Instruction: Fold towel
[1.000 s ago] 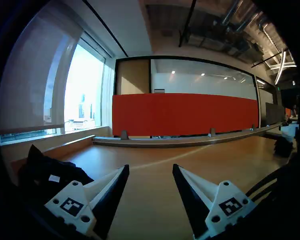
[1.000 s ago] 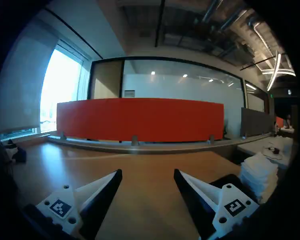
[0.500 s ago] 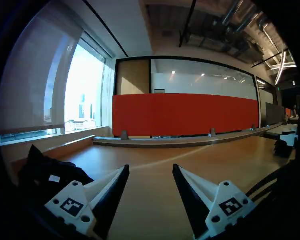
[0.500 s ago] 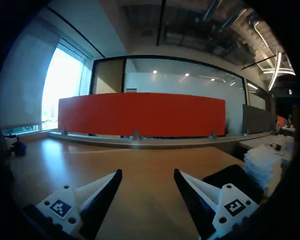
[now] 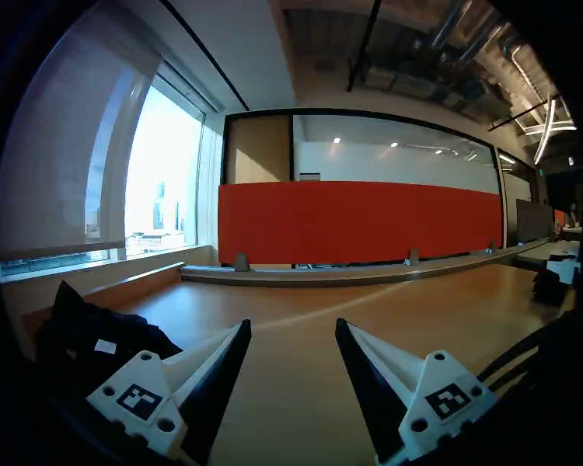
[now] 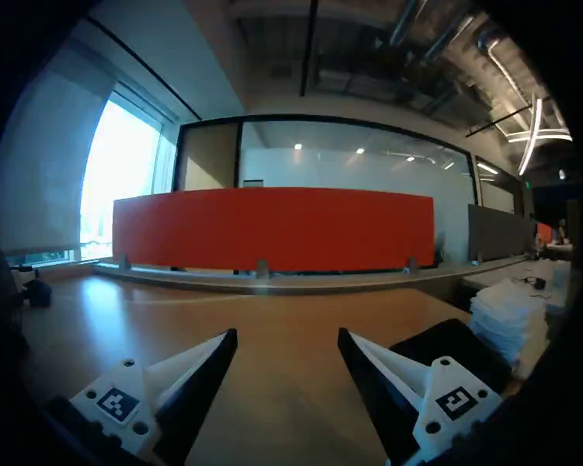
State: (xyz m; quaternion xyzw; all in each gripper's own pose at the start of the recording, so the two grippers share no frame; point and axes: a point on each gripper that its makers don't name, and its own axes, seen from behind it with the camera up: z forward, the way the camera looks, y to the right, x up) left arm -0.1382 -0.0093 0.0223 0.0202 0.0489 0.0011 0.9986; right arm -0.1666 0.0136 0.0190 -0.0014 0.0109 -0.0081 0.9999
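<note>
1. A stack of white folded towels [image 6: 511, 320] sits at the far right of the right gripper view, on the table's right edge.
2. Just beside the stack, on its left, a flat black piece of fabric [image 6: 448, 340] lies on the table. Its near part is hidden behind that gripper's right finger.
3. In the left gripper view a crumpled black cloth [image 5: 89, 342] with a small white tag lies in a heap at the table's left side, partly behind the left finger. Whether it is a towel I cannot tell.
4. The left hand-held gripper [image 5: 291, 323] has its two fingers spread apart, with bare wood between the tips. It grips nothing and is well apart from the black cloth's bulk.
5. The right hand-held gripper [image 6: 286, 332] is likewise spread, its fingers holding nothing, low over the wood.
6. The table [image 5: 307, 388] is a broad, light-brown wooden surface reaching away to a raised ledge.
7. A long red partition [image 5: 357, 221] stands upright along that far ledge.
8. Behind the partition is a glass wall, and a bright window [image 5: 163, 186] is at the left.
9. Exposed pipes and strip lights run along the ceiling.
</note>
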